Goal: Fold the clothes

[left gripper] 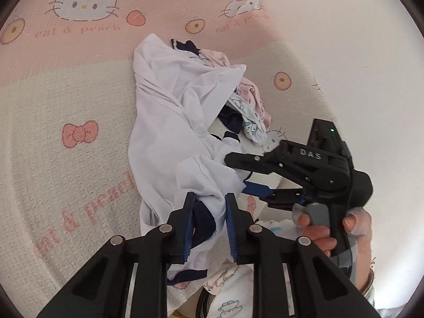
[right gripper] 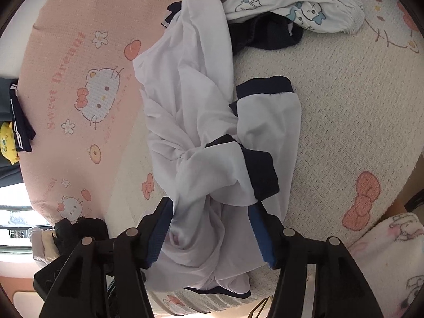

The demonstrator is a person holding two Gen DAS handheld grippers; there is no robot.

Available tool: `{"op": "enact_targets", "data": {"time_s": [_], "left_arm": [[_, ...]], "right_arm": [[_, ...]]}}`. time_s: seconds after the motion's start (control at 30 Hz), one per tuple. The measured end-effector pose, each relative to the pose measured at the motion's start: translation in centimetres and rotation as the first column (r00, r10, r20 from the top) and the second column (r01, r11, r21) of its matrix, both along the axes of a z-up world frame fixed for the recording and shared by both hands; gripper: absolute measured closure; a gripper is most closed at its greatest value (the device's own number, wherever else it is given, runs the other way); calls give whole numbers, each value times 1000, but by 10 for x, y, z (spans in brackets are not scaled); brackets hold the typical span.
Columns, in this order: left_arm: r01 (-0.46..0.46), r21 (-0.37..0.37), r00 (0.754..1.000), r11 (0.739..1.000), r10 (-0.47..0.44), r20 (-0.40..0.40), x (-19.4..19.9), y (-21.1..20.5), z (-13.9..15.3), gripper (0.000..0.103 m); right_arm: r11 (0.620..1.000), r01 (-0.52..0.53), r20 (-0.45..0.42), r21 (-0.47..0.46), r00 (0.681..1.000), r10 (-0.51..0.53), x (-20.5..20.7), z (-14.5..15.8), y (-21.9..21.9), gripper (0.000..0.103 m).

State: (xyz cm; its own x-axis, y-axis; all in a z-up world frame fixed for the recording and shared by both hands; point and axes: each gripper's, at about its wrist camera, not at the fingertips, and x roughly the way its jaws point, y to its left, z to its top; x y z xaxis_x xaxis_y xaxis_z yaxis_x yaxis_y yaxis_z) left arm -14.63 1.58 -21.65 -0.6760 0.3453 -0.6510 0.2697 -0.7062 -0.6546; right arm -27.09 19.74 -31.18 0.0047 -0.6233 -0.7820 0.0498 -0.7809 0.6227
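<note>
On bed: left claw [left gripper: 209, 206] clamped on white shirt [left gripper: 169, 122]; right claw [right gripper: 212, 228] apart.

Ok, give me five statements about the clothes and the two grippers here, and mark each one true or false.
1. The white shirt has dark navy cuffs. True.
2. The left gripper is closed on the white shirt's fabric. True: cloth is bunched between its fingers.
3. The right gripper is clamped tight on the shirt. False: its jaws stand apart, with cloth lying loose between them.
4. The shirt lies on a plain grey blanket. False: the bed cover is pink and cream with cartoon cats and bows.
5. A cat-print garment lies beyond the shirt. True.
</note>
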Motion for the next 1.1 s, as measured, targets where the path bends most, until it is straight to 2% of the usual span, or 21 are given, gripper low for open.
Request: {"op": "enact_targets", "data": {"time_s": [0.13,0.33,0.4,0.47,0.57,0.67,0.73,0.83,1.0,1.1], "left_arm": [[3,13,1000,1000,-2,-17,7,7,5,85],[9,8,1000,1000,-8,-15,13,17,10,85],[-12,-5,1000,1000,12,-14,15,18,13,85],[-42,-19,999,999,41,-12,18,18,15,85],[-73,-49,997,996,73,1,20,16,18,87],[-75,-100,997,992,76,7,21,16,21,88],[-81,-107,997,991,81,1,23,15,23,88],[-88,-109,996,990,90,10,24,13,23,88],[-90,-109,996,990,92,15,31,11,23,89],[-90,-106,996,990,91,8,34,10,26,89]], "right_arm": [[1000,4,-18,16,1000,-3,-2,0,0,45],[1000,17,-6,-8,1000,-17,-6,-2,-5,45],[1000,-1,-10,20,1000,1,-4,-4,-12,45],[999,-20,-30,33,999,21,-1,-3,-19,69],[996,-61,-99,57,993,67,3,5,-28,87],[983,-72,-218,168,970,108,7,20,-34,93],[973,-53,-281,224,953,116,9,29,-33,95],[981,5,-300,193,953,54,2,36,-18,95],[989,103,-254,110,964,-72,-14,33,2,95],[990,118,-248,80,964,-95,-15,34,5,95]]}}
